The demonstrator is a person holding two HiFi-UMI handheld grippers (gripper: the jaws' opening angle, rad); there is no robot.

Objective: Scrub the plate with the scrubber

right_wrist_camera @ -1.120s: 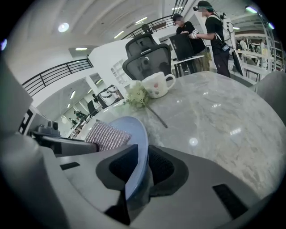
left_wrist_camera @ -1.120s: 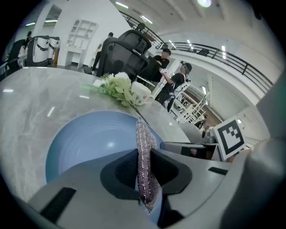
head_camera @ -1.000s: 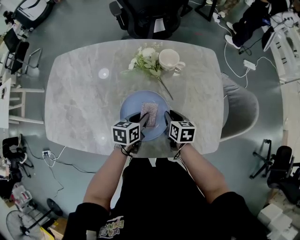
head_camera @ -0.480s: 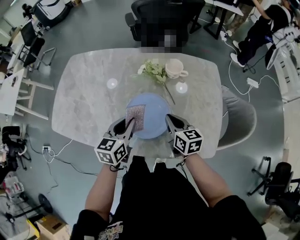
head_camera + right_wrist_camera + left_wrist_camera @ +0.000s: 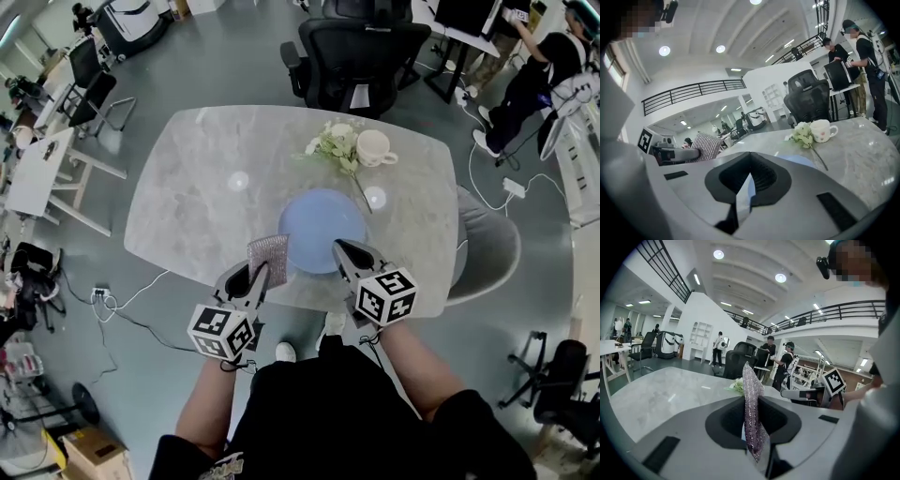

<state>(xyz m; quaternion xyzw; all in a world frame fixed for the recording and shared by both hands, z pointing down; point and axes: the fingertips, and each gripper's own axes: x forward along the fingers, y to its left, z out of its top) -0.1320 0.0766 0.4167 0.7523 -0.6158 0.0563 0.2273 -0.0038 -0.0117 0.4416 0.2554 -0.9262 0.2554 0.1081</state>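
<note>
Left hand-held gripper (image 5: 253, 277) pinches the scrubber (image 5: 267, 255), which stands upright along the jaws. The plate (image 5: 319, 220) lies on the table (image 5: 187, 216), just right and forward of it. Right hand-held gripper (image 5: 345, 253) appears clamped on the plate's near rim.

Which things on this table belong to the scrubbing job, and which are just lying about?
For the job:
- scrubber, gripped in the left tool, off the plate's left edge
- blue plate, with the right tool closed on its near rim

Lying about:
- flower sprig, beyond the plate
- cup, beside the flowers
</note>
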